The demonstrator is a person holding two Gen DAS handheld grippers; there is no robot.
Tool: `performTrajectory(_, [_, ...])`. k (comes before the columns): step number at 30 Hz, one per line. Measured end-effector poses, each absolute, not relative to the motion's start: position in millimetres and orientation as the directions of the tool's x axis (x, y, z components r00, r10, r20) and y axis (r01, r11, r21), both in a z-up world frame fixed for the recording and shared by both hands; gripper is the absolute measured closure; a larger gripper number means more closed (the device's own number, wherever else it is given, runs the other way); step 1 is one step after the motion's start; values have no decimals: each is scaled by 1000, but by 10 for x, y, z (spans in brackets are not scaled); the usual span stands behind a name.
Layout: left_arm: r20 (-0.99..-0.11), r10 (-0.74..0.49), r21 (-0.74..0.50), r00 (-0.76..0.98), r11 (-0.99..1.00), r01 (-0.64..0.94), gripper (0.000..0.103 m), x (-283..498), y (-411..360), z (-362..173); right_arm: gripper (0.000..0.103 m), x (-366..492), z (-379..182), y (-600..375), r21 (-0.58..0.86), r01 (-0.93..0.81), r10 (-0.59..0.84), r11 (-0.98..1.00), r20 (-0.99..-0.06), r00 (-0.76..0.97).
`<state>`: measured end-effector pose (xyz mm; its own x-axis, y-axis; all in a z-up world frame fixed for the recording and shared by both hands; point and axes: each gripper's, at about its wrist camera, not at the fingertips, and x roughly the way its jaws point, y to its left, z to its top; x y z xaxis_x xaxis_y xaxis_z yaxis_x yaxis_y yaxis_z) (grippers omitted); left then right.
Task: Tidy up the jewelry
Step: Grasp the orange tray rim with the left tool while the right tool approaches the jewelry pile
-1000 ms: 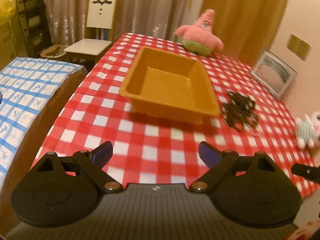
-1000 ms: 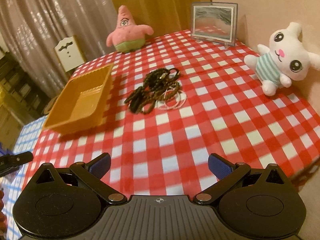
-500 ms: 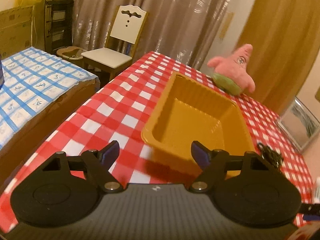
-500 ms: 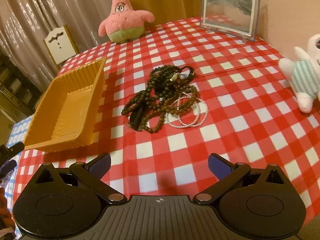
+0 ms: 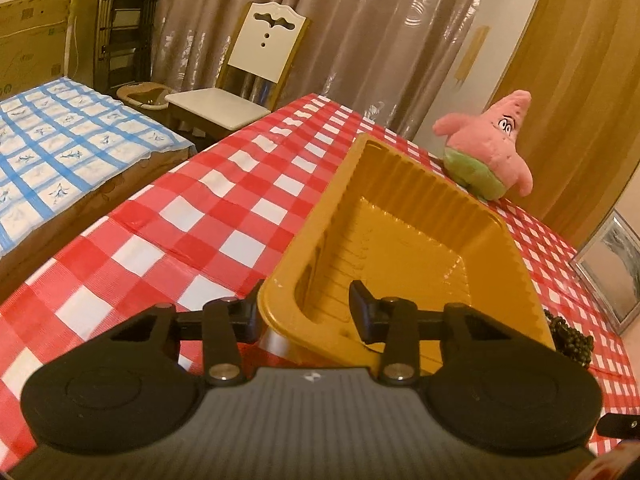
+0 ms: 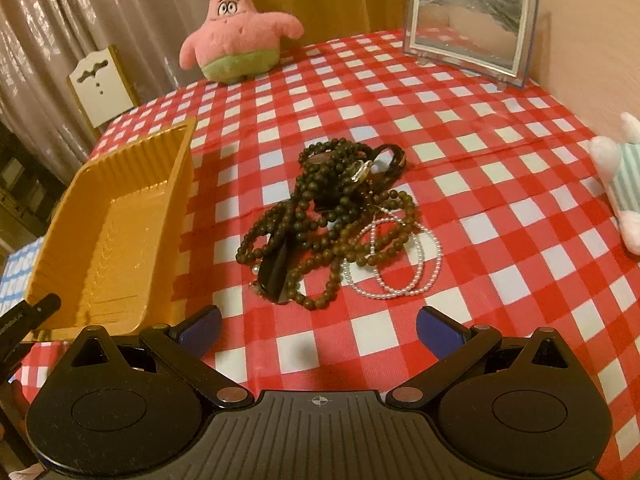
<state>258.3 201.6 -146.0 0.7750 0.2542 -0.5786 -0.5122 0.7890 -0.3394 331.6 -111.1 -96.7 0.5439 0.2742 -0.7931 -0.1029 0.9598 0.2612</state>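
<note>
A golden plastic tray [image 5: 400,184] stands empty on the red-and-white checked table. My left gripper [image 5: 304,312] straddles its near corner, one finger outside the wall and the other inside. Its jaws are closing, with a gap still showing at the inner pad. In the right wrist view the tray [image 6: 108,232] is at the left. Beside it lies a tangled jewelry pile [image 6: 332,216] of dark bead strands and a white pearl strand [image 6: 400,280]. My right gripper [image 6: 318,328] hovers open just short of the pile, holding nothing. A bit of the dark beads [image 5: 568,336] shows past the tray.
A pink star plush [image 6: 236,36] sits at the table's far edge and a framed picture [image 6: 468,32] at the far right. A white bunny plush [image 6: 624,192] lies at the right edge. A white chair [image 5: 240,92] and a blue-checked surface [image 5: 60,152] stand left of the table.
My left gripper moved in onto the tray's near corner and narrowed its jaws around it. My right gripper came closer to the jewelry pile and stayed open.
</note>
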Motion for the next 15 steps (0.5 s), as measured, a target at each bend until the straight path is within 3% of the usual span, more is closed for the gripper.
performTrajectory(5, [-578, 277, -330, 768, 781, -531, 74, 2612, 1988, -1484, 0, 3408, -1025, -1068, 255, -131, 285, 958, -802, 525])
performTrajectory(9, [-573, 309, -307, 759, 777, -549, 90, 2647, 1992, -1455, 0, 3521, -1056, -1047, 265, -171, 316, 949, -807, 499])
performTrajectory(15, [-567, 343, -237, 749, 803, -547, 90, 2672, 1948, -1388, 0, 3718, -1047, -1055, 274, -245, 362, 930, -799, 480])
